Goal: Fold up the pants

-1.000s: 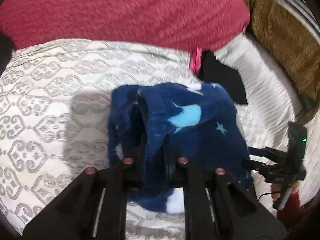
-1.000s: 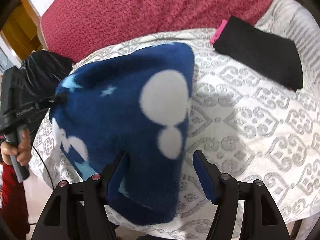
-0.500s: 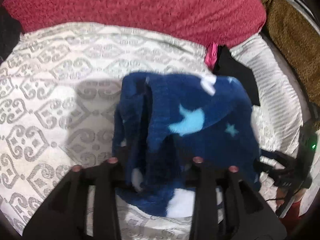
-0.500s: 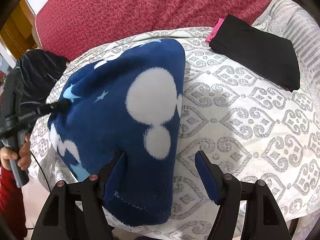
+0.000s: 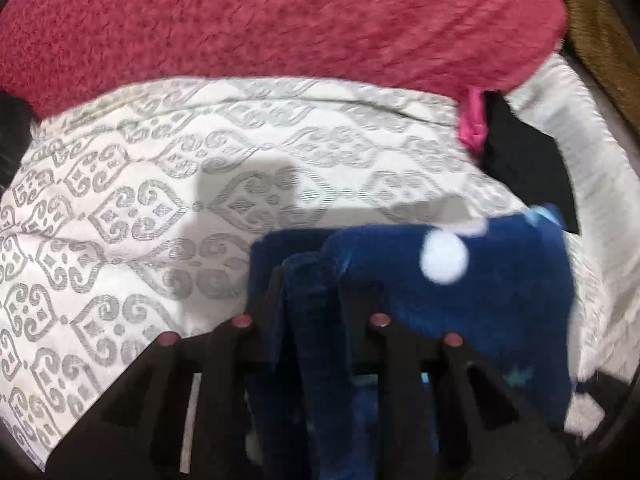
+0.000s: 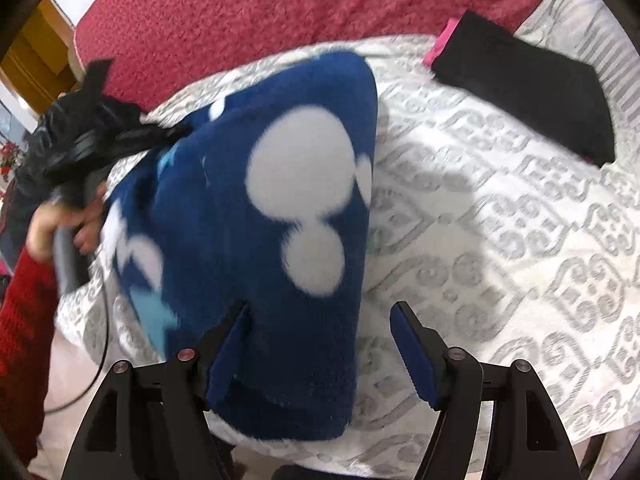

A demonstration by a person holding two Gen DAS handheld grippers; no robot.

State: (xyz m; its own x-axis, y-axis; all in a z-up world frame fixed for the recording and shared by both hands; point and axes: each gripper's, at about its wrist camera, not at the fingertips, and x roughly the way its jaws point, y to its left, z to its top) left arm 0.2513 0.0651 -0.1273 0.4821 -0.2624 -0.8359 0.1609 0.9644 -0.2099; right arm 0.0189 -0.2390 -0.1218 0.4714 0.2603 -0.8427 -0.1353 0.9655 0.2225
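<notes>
The left tool [image 5: 310, 280] pinches a bunched fold of the blue fleece pants [image 6: 280, 240]. The right tool [image 6: 320, 344] stands wide, one finger against the fleece, above the patterned bed cover [image 6: 520, 240].

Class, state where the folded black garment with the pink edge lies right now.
In the right wrist view the folded black garment with the pink edge lies upper right on the patterned white bedspread, beside the red blanket.

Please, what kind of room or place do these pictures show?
Probably a bedroom: the blue fleece pants lie on a bed with a white patterned bedspread, a red blanket lies behind it, and folded black clothing lies nearby.
</notes>
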